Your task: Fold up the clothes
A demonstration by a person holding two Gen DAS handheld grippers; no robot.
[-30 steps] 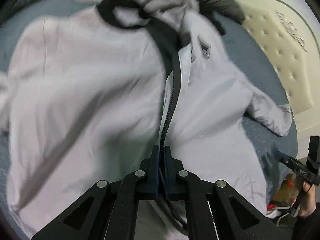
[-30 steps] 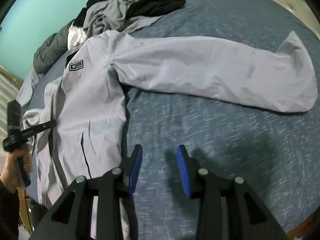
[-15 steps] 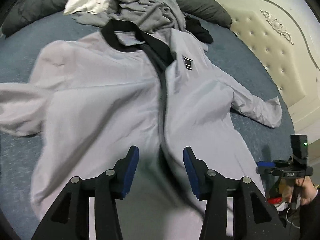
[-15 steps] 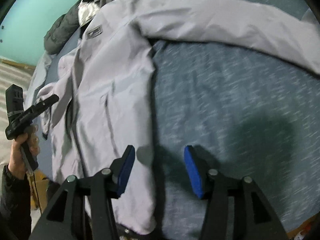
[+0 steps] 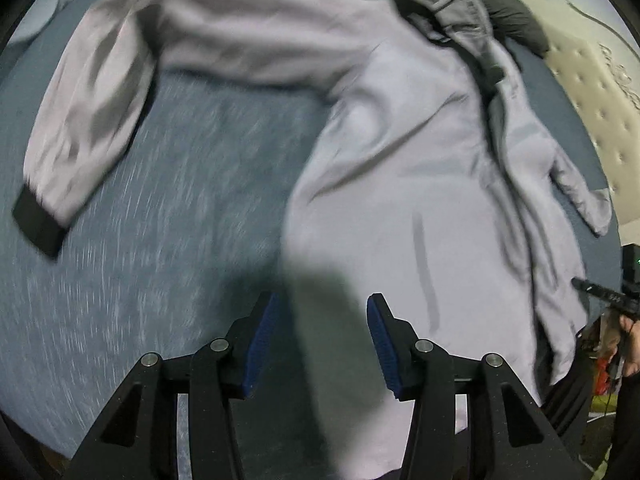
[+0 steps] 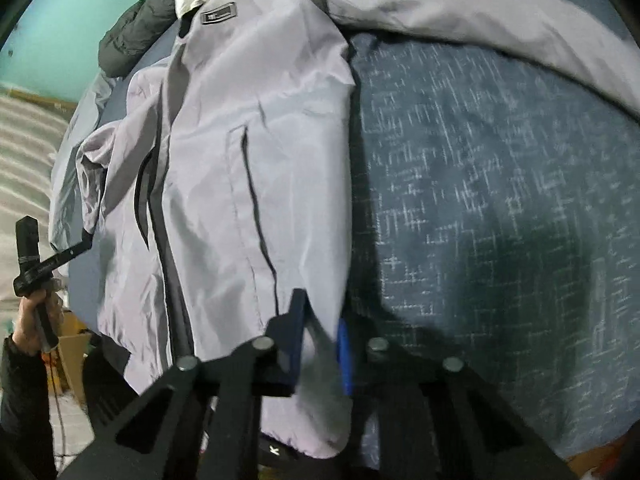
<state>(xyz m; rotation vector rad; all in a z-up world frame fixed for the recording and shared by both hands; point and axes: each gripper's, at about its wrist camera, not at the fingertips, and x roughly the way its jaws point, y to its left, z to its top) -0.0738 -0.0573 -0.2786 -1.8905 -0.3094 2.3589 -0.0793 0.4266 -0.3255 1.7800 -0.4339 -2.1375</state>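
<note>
Lying spread on the bed (image 5: 168, 184), the grey jacket (image 6: 256, 152) looks light, limp, slippery; right claw (image 6: 320, 344) closing on its hem, left claw (image 5: 320, 340) spread, empty.

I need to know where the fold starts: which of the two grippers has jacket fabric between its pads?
The right gripper: its jaws are closing on the grey jacket hem. The left gripper stands open, gripping nothing.
</note>
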